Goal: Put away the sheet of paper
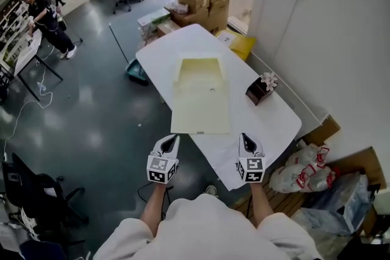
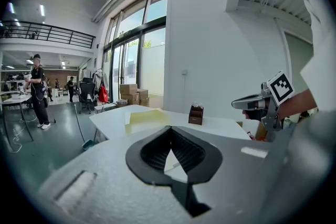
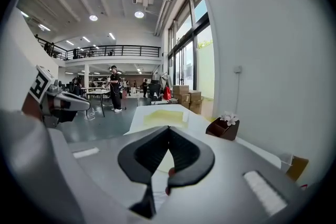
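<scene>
While the left gripper hangs over the dark floor just off the near edge of the white table, its jaws are pressed together with nothing between them. The right gripper is held level with it above the table's near end, its jaws likewise closed and empty. Neither touches the pale yellow sheet of paper, which lies flat on the table just ahead of them, left of a small brown box.
</scene>
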The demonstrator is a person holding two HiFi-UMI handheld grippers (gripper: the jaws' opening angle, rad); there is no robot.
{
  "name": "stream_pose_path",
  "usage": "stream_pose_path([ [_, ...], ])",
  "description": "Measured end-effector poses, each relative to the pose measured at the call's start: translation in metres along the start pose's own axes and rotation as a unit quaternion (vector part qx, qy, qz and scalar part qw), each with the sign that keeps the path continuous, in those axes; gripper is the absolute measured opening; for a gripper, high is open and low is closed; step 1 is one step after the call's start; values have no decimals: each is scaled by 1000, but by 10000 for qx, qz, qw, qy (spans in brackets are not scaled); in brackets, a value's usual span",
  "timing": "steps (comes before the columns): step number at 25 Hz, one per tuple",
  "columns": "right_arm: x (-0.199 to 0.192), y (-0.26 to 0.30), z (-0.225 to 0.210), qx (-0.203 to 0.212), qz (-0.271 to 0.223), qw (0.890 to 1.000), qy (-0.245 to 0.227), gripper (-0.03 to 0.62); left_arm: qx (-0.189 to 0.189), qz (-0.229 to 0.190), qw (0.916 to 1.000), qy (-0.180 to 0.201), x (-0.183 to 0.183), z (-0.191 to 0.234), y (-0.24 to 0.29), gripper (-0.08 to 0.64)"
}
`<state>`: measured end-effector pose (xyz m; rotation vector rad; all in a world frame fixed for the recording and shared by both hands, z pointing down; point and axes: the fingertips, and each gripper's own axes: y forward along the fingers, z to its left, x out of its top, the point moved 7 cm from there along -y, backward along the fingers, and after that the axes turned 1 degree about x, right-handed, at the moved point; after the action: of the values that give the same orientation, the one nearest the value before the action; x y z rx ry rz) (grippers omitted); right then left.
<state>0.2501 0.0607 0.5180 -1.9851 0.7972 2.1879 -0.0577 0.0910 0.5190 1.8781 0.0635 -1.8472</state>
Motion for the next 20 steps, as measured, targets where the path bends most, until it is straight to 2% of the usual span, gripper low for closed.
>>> stream_pose_path([
  [4, -5, 8, -17, 57, 68, 9999, 57, 0, 57, 70, 10000, -37, 3, -7, 15, 3],
  [9, -15, 7, -23, -62, 158, 9996, 244, 0, -83, 173, 9998, 47, 6, -11, 25, 3],
  [14, -33, -8, -31, -413, 304, 9974, 498, 0, -500, 238, 9983, 174, 9, -22, 45, 3],
  [20, -54, -35, -29, -864, 515, 9913, 845, 0, -1136, 299, 9927, 287, 10, -43, 61, 3],
])
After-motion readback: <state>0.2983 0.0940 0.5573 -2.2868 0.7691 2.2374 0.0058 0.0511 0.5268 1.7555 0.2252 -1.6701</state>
